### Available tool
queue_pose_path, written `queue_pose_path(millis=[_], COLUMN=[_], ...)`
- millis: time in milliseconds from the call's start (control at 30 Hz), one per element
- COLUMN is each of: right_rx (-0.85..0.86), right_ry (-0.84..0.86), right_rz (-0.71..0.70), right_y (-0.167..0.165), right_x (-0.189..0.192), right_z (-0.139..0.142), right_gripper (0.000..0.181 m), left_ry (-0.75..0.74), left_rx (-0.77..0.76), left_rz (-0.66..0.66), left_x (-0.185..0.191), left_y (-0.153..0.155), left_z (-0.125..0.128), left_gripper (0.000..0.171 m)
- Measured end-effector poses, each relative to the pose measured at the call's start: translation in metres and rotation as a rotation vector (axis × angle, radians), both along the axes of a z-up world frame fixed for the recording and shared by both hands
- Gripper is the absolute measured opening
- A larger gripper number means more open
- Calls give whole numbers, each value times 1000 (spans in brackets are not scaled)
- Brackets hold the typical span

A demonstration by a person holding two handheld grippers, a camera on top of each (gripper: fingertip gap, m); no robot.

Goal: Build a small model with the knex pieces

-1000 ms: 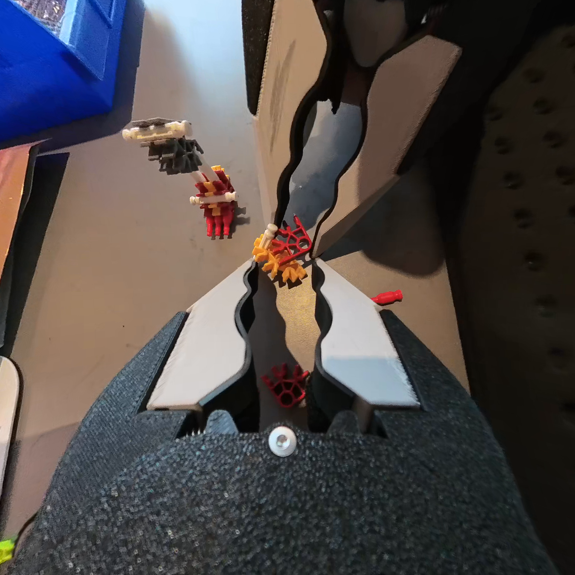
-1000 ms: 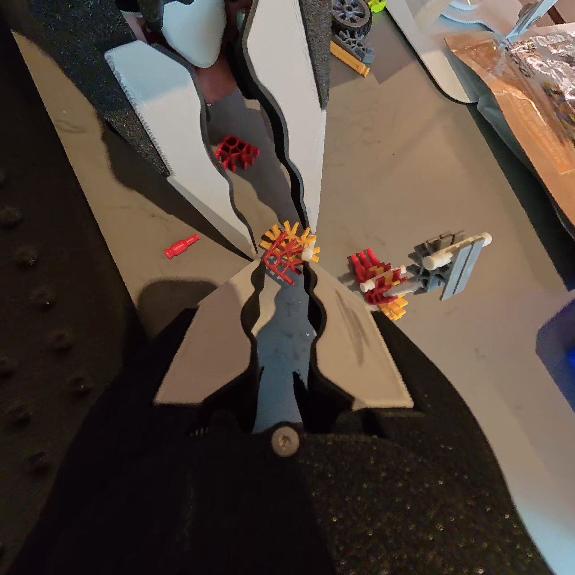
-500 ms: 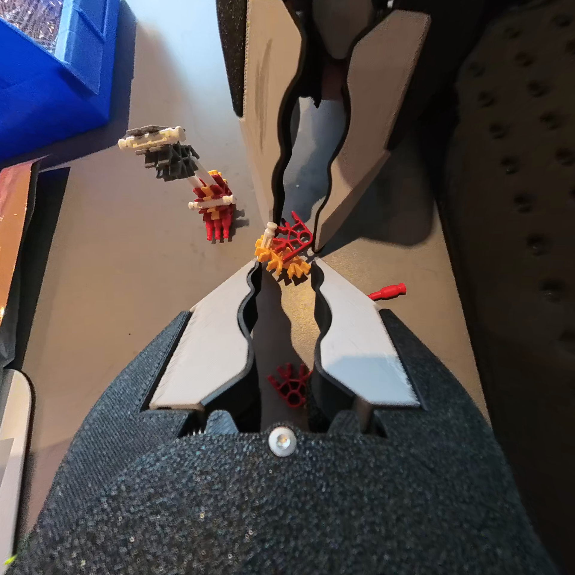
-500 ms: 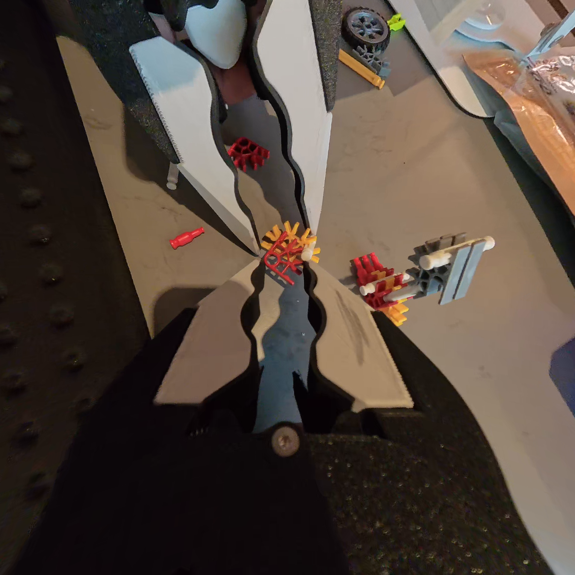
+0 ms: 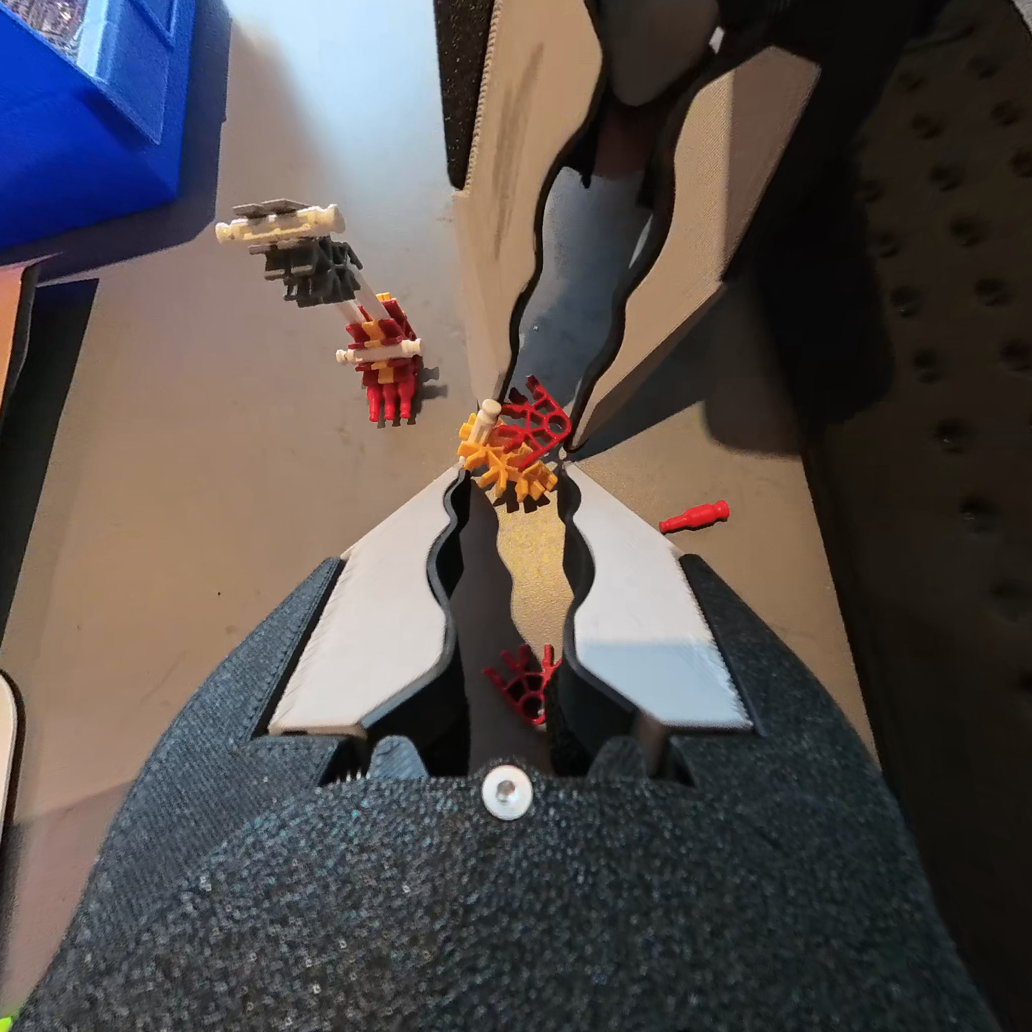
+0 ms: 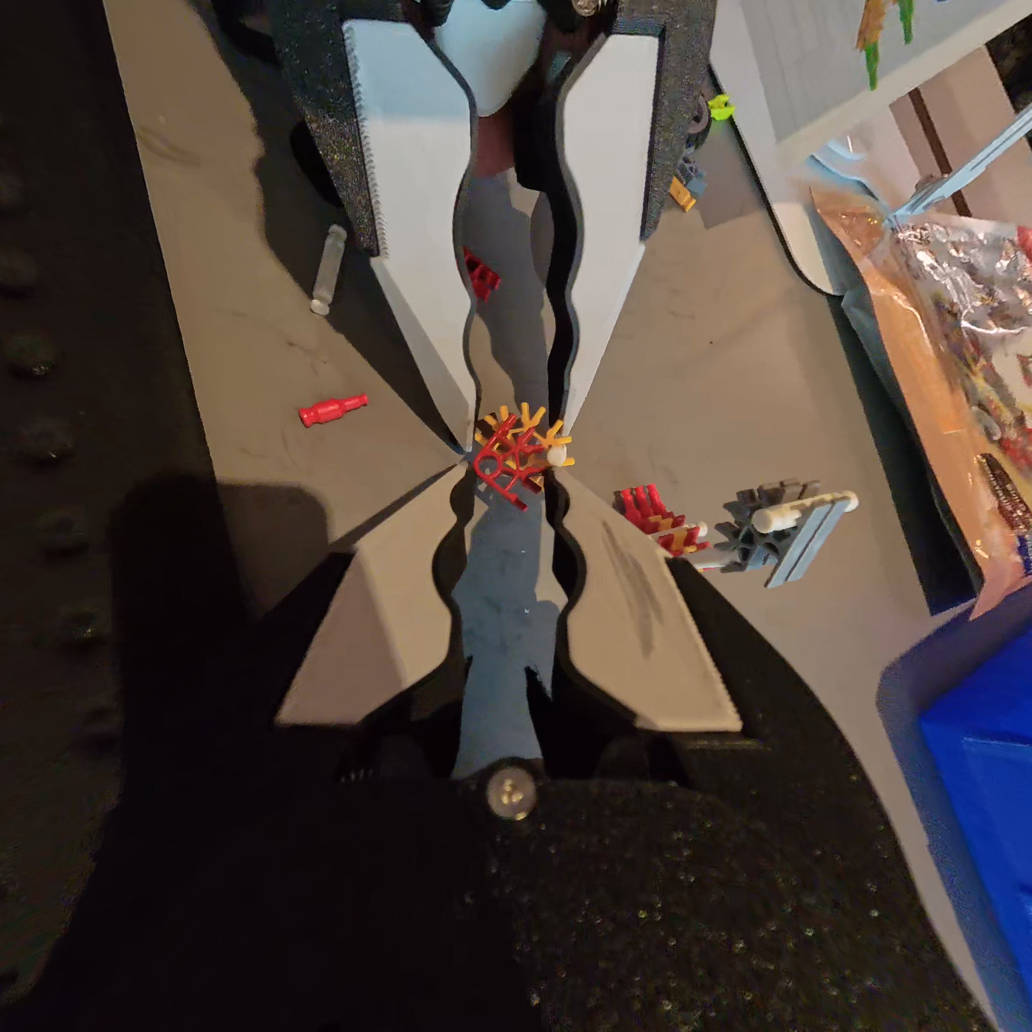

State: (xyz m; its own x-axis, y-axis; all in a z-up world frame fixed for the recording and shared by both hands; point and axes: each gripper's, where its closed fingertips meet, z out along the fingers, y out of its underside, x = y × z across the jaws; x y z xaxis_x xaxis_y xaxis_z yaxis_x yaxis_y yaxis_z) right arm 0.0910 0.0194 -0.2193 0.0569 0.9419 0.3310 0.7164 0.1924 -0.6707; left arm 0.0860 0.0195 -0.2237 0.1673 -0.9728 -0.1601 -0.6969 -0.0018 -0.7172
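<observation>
I'm pinching the orange connector with my left gripper and the red connector with my right gripper, seemingly by fingertips only, so twisting risks popping them loose

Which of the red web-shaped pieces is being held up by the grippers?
The red piece joined to the orange one, between both grippers' tips. The other red piece lies loose on the table.

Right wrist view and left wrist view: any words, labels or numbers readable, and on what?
Clear plastic bag: blue print at its edge, too blurred and cut off to read.
Blue bin: no writing shows.
No markings show on the left hand-held gripper, shut on the orange connector, or the right hand-held gripper, shut on the red connector.
</observation>
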Motion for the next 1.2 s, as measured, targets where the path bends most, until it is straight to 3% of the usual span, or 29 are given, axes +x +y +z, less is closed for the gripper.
queue_pose_path(millis=[267,567,700,833,1200], right_rx=[-35,122,101,28,93], right_ry=[-12,-80,-47,8,11], right_rz=[-114,-173,-193,-155,-9], right_y=[5,6,7,7,10], right_x=[-1,0,0,0,-1], right_z=[0,0,0,-1,0], right_gripper=[24,24,24,24,24], left_ry=[2,5,6,6,10], left_rx=[5,21,27,30,42], left_rz=[3,-1,-3,-2,-17], left_x=[0,0,0,0,0], left_y=[3,2,2,2,2], left_z=[0,0,0,0,0], left_gripper=[31,31,31,31,28])
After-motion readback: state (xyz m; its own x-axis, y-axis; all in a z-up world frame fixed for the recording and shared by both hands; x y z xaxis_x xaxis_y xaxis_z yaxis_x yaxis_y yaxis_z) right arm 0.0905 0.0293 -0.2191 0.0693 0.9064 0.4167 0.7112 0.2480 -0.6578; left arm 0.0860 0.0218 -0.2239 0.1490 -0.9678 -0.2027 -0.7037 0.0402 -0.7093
